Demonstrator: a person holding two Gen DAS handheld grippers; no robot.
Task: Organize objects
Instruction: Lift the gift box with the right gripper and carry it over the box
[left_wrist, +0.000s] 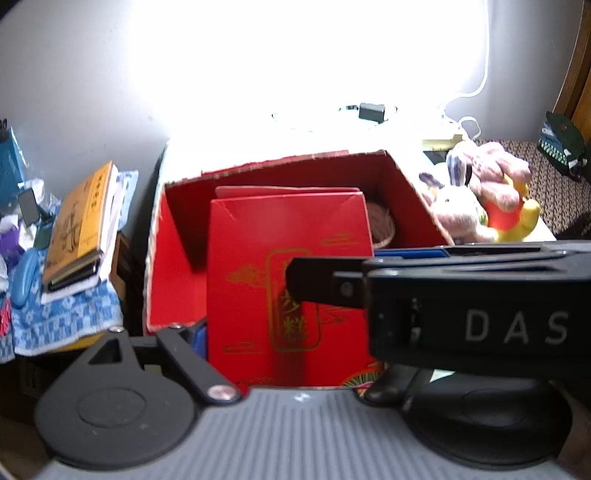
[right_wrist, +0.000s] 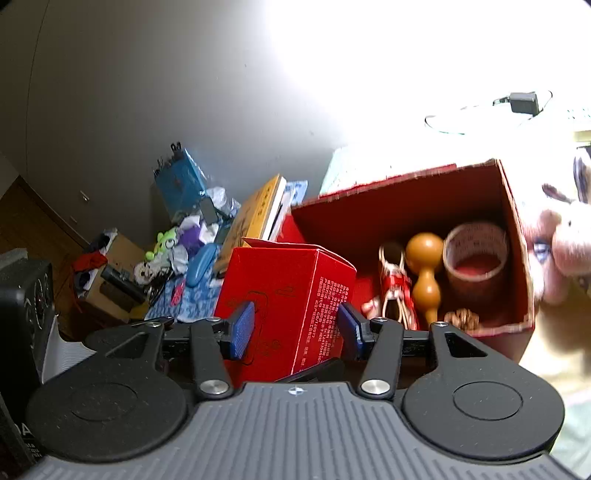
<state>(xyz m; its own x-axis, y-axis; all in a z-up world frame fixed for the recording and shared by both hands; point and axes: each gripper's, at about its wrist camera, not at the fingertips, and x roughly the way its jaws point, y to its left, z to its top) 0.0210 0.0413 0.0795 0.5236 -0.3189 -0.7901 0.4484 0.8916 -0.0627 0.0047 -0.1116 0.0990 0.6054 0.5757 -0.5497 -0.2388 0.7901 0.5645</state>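
Observation:
A small red carton (right_wrist: 284, 306) with gold print sits between the blue pads (right_wrist: 242, 328) of my right gripper (right_wrist: 295, 330), which is shut on it at the near left corner of a large open red cardboard box (right_wrist: 517, 236). The same carton fills the middle of the left wrist view (left_wrist: 284, 288), standing partly inside the big box (left_wrist: 173, 254). The right gripper's black body crosses that view from the right. Of my left gripper (left_wrist: 280, 332) only one blue pad (left_wrist: 199, 341) shows beside the carton; the other side is hidden.
Inside the big box lie a wooden gourd (right_wrist: 424, 273), a tape roll (right_wrist: 476, 254) and a red-white trinket (right_wrist: 397, 291). Plush toys (left_wrist: 480, 195) sit to its right. A yellow book (left_wrist: 79, 229) and clutter on blue cloth (left_wrist: 66, 317) lie to the left.

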